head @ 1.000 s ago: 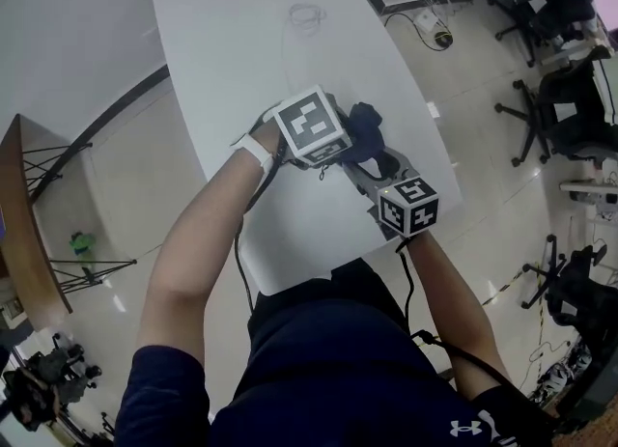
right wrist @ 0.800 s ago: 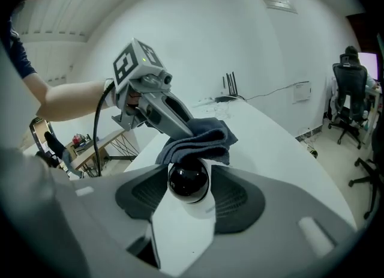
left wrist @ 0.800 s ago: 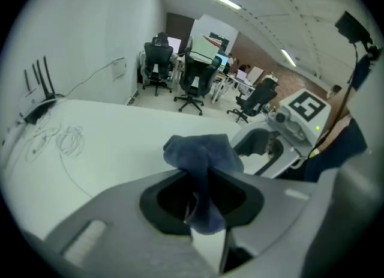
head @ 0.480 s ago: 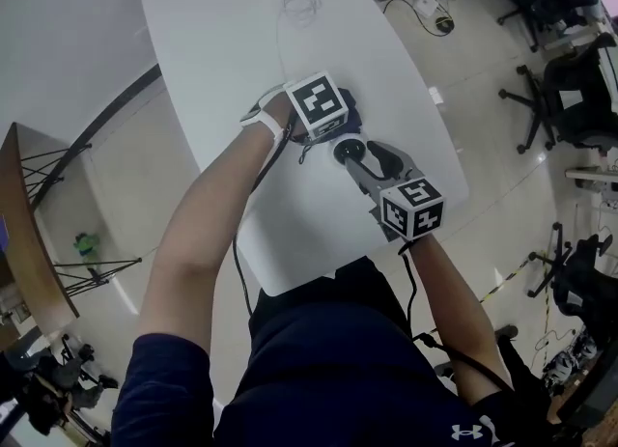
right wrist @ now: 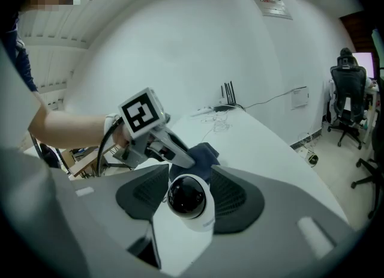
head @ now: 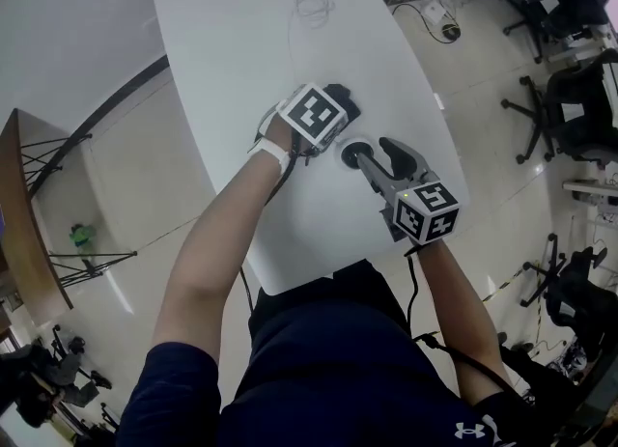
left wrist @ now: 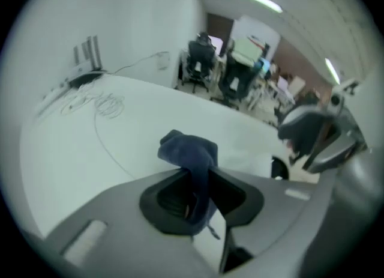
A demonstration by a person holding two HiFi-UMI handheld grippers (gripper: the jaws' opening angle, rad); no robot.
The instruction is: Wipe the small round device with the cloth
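My left tool [left wrist: 195, 190], clenching the cloth [left wrist: 187, 151], is backing off to eleven o'clock of the small round device [right wrist: 186, 197]; my right tool [right wrist: 191, 182] is closing on it, regripping between wipes.

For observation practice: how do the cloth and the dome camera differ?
The cloth is dark blue and crumpled; the dome camera is white, smooth and round. The left gripper pinches the cloth; the camera sits between the right gripper's closing fingers. Both sit between gripper fingers.
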